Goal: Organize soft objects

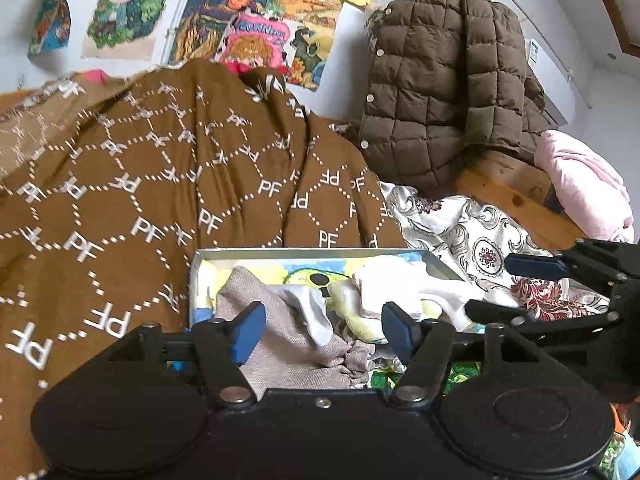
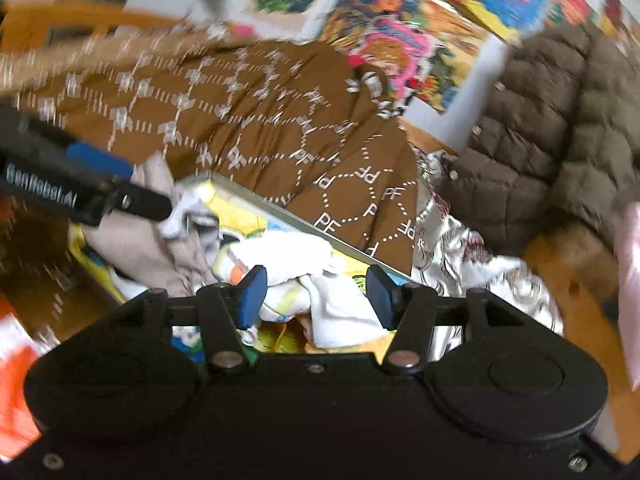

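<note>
A shallow tin box [image 1: 304, 255] with a cartoon-printed bottom lies on the bed and holds soft items: a beige knit cloth [image 1: 280, 336], a white sock [image 1: 316, 312], a pale yellow cloth [image 1: 360, 316] and a white cloth [image 1: 392, 284]. My left gripper [image 1: 324, 330] hovers open just above the beige cloth and sock, nothing between its pads. My right gripper [image 2: 316, 294] stands open over the white cloth [image 2: 288, 256] and another white piece [image 2: 340, 308] in the box [image 2: 280, 210]. The right gripper [image 1: 508, 284] also shows at the box's right side, and the left gripper [image 2: 120, 184] reaches in from the left.
A brown blanket [image 1: 160, 184] with white PF lettering is heaped behind and left of the box. A brown quilted jacket [image 1: 440, 80] hangs at the back right over a wooden frame [image 1: 516, 196]. A patterned white sheet [image 1: 460, 232] and a pink cloth [image 1: 584, 184] lie to the right.
</note>
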`<state>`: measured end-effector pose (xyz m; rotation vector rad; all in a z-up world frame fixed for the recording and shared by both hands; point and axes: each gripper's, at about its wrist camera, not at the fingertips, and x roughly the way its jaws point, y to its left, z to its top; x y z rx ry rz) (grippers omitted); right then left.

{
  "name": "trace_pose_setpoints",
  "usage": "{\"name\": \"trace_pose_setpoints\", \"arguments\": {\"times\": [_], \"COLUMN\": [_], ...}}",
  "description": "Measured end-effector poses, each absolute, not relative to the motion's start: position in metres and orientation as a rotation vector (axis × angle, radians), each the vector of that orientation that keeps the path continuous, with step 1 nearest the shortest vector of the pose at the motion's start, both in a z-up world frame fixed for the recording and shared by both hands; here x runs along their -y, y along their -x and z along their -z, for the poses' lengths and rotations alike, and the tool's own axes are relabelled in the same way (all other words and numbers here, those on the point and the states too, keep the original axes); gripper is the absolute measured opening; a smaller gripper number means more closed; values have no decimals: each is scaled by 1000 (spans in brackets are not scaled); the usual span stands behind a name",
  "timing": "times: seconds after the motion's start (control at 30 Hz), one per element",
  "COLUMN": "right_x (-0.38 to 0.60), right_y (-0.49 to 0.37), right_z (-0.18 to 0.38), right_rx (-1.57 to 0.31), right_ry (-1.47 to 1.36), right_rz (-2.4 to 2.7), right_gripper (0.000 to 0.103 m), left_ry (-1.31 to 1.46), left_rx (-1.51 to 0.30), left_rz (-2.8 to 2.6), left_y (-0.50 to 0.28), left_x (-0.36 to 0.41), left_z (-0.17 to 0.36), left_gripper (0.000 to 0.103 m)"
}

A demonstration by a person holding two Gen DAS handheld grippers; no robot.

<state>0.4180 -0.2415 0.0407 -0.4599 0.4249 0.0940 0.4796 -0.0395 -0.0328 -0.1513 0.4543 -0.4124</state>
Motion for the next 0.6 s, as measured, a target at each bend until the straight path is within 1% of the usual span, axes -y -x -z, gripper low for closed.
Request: {"name": "trace_pose_setpoints", "arguments": {"times": [0.2, 0.27, 0.4, 0.53, 0.6], "right_x": [268, 279, 292, 301, 305], "right_y": [-386, -374, -344, -315, -301], "right_z": [-65, -73, -84, -93, -97], "right_rx": [-390, -377, -342, -321, -310], "right_ry": [243, 183, 121, 86, 71], "right_rz": [-78, -70, -48, -41, -40], "right_gripper": [50, 54, 58, 67, 69], "left_ry": [140, 138, 108, 86, 76], "left_rx": [-422, -413, -399, -357, -336], "left_rz": [370, 353, 334, 326, 318], "left_y": [-447, -436, -408, -376, -360], "left_x": [38, 40, 44, 49, 52], "left_z": [9, 0, -20, -40, -49], "left_gripper": [73, 75, 79, 84, 86]}}
